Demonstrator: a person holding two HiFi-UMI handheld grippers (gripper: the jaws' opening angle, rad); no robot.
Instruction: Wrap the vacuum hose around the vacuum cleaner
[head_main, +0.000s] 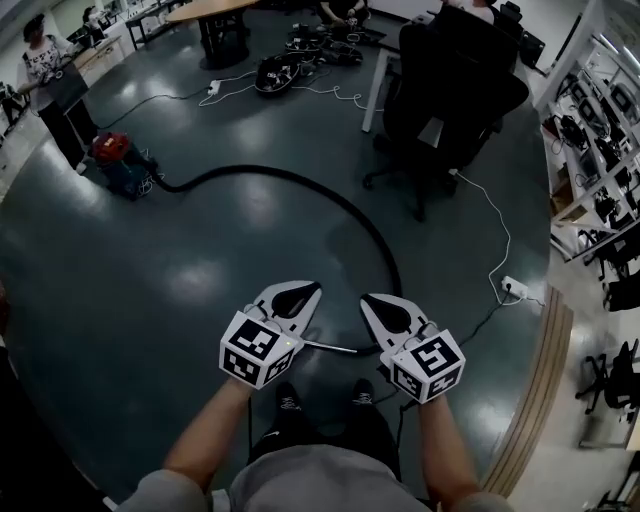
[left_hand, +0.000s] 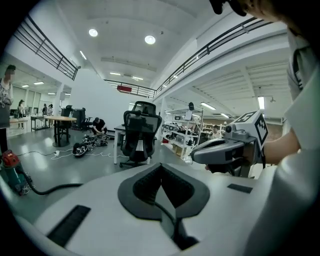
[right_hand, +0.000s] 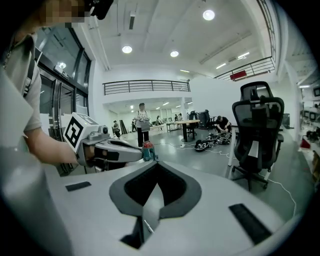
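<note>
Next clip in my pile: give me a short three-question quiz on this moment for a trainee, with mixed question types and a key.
1. Fill in: the black hose runs from the vacuum cleaner across the floor in a long ___.
2. The left gripper and right gripper are: A both shut, holding nothing; B both wide open; C both clamped on the hose.
3. True or false: the hose is already wound around the vacuum cleaner.
Key: 1 curve; 2 A; 3 false.
</note>
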